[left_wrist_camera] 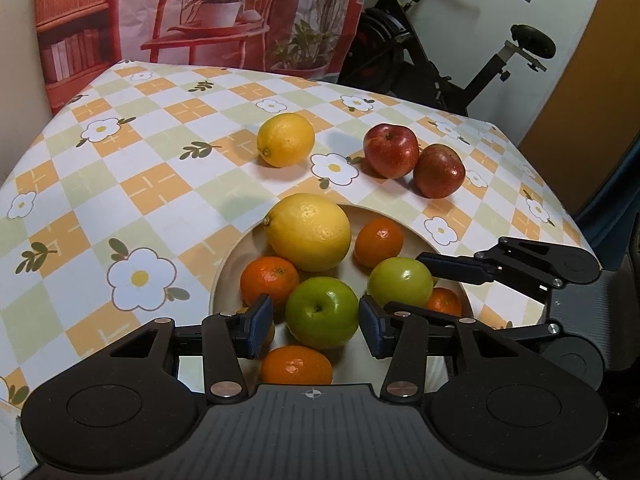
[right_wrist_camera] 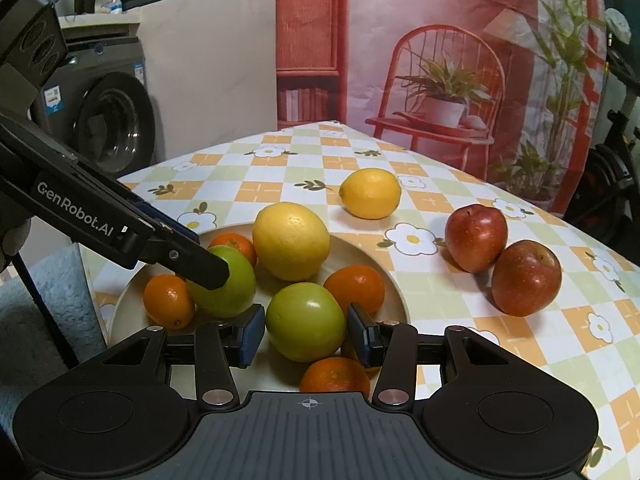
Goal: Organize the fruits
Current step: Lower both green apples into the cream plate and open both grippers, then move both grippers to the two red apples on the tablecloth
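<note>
A cream plate [left_wrist_camera: 219,280] holds two green apples, a large lemon [left_wrist_camera: 308,232] and several mandarins. My left gripper [left_wrist_camera: 316,324] is shut on the nearer green apple [left_wrist_camera: 322,312], which rests in the plate. In the right wrist view its dark finger [right_wrist_camera: 200,264] lies against that apple [right_wrist_camera: 232,292]. My right gripper [right_wrist_camera: 306,328] is shut on the other green apple [right_wrist_camera: 306,322], also resting in the plate [right_wrist_camera: 400,292]. From the left wrist its finger [left_wrist_camera: 452,268] touches this apple [left_wrist_camera: 400,282]. On the cloth beyond lie a smaller lemon [left_wrist_camera: 286,140] and two touching red apples [left_wrist_camera: 391,151].
The table carries a checked flower tablecloth [left_wrist_camera: 140,184] and drops off at the right edge. An exercise bike [left_wrist_camera: 440,60] stands behind it, a washing machine [right_wrist_camera: 108,120] to the left, and a printed backdrop [right_wrist_camera: 440,60] hangs at the back.
</note>
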`<state>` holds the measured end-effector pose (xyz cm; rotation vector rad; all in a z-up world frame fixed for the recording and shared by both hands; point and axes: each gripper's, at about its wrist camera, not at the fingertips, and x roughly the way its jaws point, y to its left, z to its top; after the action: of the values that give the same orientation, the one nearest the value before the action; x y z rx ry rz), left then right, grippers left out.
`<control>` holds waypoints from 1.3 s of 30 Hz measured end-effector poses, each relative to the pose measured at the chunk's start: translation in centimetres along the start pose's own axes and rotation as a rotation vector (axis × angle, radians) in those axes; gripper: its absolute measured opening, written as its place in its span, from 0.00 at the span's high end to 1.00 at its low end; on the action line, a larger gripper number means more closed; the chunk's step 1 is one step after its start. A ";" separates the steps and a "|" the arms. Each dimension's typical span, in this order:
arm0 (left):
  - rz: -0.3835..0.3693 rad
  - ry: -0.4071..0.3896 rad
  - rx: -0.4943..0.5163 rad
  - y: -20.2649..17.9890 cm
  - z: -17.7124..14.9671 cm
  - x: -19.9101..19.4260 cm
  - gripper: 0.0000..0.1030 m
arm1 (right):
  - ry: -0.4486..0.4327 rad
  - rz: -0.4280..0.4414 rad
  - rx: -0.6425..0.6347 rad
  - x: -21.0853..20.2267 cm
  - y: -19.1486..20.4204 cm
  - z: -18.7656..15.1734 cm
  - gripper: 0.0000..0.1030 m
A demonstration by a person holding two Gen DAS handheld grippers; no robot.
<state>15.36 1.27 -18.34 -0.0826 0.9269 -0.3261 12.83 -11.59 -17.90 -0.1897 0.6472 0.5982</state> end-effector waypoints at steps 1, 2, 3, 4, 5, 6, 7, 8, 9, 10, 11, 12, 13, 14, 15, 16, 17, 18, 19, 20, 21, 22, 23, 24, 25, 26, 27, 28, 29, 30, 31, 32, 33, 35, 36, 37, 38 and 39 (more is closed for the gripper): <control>0.002 -0.003 -0.002 0.1 0.0 -0.1 0.51 | -0.006 -0.002 0.006 -0.2 -0.1 0.0 0.60; 0.002 -0.006 -0.004 0.1 0.1 -0.1 0.51 | -0.012 -0.004 0.013 -0.4 -0.2 0.0 0.60; 0.002 -0.009 -0.005 0.1 0.1 -0.2 0.51 | -0.021 -0.008 0.020 -0.6 -0.4 0.0 0.60; 0.004 -0.013 -0.005 0.1 0.1 -0.3 0.51 | -0.030 -0.011 0.028 -0.8 -0.5 0.1 0.60; 0.006 -0.017 -0.004 0.0 0.1 -0.4 0.51 | -0.037 -0.014 0.036 -1.1 -0.7 0.1 0.60; 0.009 -0.021 -0.002 0.0 0.1 -0.5 0.51 | -0.046 -0.017 0.045 -1.3 -0.9 0.1 0.60; 0.012 -0.026 0.000 -0.1 0.1 -0.5 0.51 | -0.054 -0.020 0.055 -1.6 -1.1 0.1 0.60; 0.016 -0.032 0.003 -0.2 0.1 -0.6 0.51 | -0.063 -0.022 0.065 -1.8 -1.2 0.1 0.60; 0.019 -0.037 0.004 -0.2 0.1 -0.7 0.51 | -0.072 -0.025 0.078 -2.1 -1.4 0.0 0.60; 0.024 -0.043 0.006 -0.2 0.1 -0.8 0.51 | -0.080 -0.028 0.089 -2.3 -1.6 0.0 0.60; 0.030 -0.051 0.007 -0.3 0.1 -0.9 0.51 | -0.088 -0.033 0.100 -2.5 -1.8 -0.1 0.59; 0.034 -0.058 0.009 -0.3 0.1 -1.1 0.51 | -0.096 -0.041 0.112 -2.7 -2.0 -0.2 0.59; 0.039 -0.065 0.010 -0.3 0.1 -1.2 0.51 | -0.101 -0.047 0.124 -2.9 -2.2 -0.3 0.59; 0.043 -0.072 0.010 -0.3 0.1 -1.3 0.51 | -0.105 -0.053 0.134 -3.0 -2.4 -0.4 0.59; 0.048 -0.079 0.010 -0.4 0.1 -1.5 0.51 | -0.108 -0.060 0.147 -3.2 -2.6 -0.6 0.59; 0.053 -0.086 0.010 -0.4 0.1 -1.6 0.51 | -0.109 -0.067 0.157 -3.3 -2.8 -0.8 0.59; 0.058 -0.092 0.011 -0.5 0.1 -1.7 0.51 | -0.110 -0.073 0.167 -3.4 -3.0 -0.9 0.59; 0.063 -0.099 0.011 -0.5 0.1 -1.7 0.51 | -0.110 -0.079 0.178 -3.5 -3.2 -1.1 0.59; 0.067 -0.104 0.011 -0.6 0.0 -1.8 0.51 | -0.111 -0.086 0.187 -3.6 -3.3 -1.2 0.59; 0.072 -0.111 0.011 -0.6 0.0 -1.9 0.51 | -0.111 -0.091 0.195 -3.7 -3.5 -1.4 0.59; 0.078 -0.120 0.010 -0.7 -0.1 -2.0 0.51 | -0.110 -0.097 0.204 -3.7 -3.6 -1.5 0.59; 0.082 -0.130 0.010 -0.7 -0.2 -2.0 0.51 | -0.110 -0.102 0.211 -3.7 -3.7 -1.7 0.59; 0.086 -0.144 0.007 -0.7 -0.3 -2.2 0.51 | -0.109 -0.107 0.219 -3.8 -3.9 -1.8 0.59; 0.092 -0.160 0.002 -0.7 -0.4 -2.4 0.51 | -0.108 -0.112 0.225 -3.8 -4.0 -2.0 0.59; 0.099 -0.177 -0.003 -0.6 -0.5 -2.7 0.51 | -0.107 -0.118 0.230 -3.8 -4.2 -2.1 0.59; 0.104 -0.193 -0.009 -0.6 -0.7 -2.9 0.51 | -0.107 -0.124 0.235 -3.8 -4.2 -2.3 0.59; 0.111 -0.207 -0.014 -0.5 -0.8 -3.1 0.51 | -0.107 -0.130 0.240 -3.9 -4.4 -2.5 0.59; 0.119 -0.221 -0.018 -0.5 -1.0 -3.3 0.51 | -0.107 -0.137 0.245 -4.0 -4.5 -2.7 0.59; 0.126 -0.229 -0.021 -0.4 -1.1 -3.5 0.51 | -0.107 -0.145 0.251 -4.1 -4.6 -3.0 0.59; 0.133 -0.237 -0.026 -0.3 -1.2 -3.6 0.51 | -0.108 -0.155 0.257 -4.1 -4.8 -3.2 0.59; 0.139 -0.242 -0.030 -0.2 -1.2 -3.7 0.51 | -0.109 -0.170 0.263 -4.2 -5.1 -3.5 0.59; 0.146 -0.248 -0.035 -0.1 -1.4 -3.7 0.51 | -0.108 -0.181 0.268 -4.3 -5.3 -3.7 0.59; 0.151 -0.251 -0.038 0.0 -1.5 -3.8 0.51 | -0.107 -0.196 0.274 -4.3 -5.7 -3.9 0.59; 0.161 -0.258 -0.045 0.2 -1.7 -3.9 0.51 | -0.109 -0.233 0.275 -4.4 -6.5 -4.3 0.59; 0.165 -0.258 -0.051 0.3 -1.8 -3.9 0.51 | -0.110 -0.249 0.270 -4.4 -6.8 -4.4 0.59; 0.168 -0.257 -0.055 0.5 -1.8 -3.9 0.51 | -0.112 -0.268 0.265 -4.4 -7.2 -4.5 0.59; 0.172 -0.257 -0.059 0.5 -1.8 -3.9 0.51 | -0.114 -0.279 0.262 -4.4 -7.6 -4.6 0.59; 0.174 -0.258 -0.061 0.6 -1.8 -4.0 0.51 | -0.115 -0.289 0.265 -4.3 -8.1 -4.8 0.59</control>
<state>11.83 3.22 -16.51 -0.0974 0.6822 -0.1214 12.32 -21.89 -19.12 0.0010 0.5683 0.2394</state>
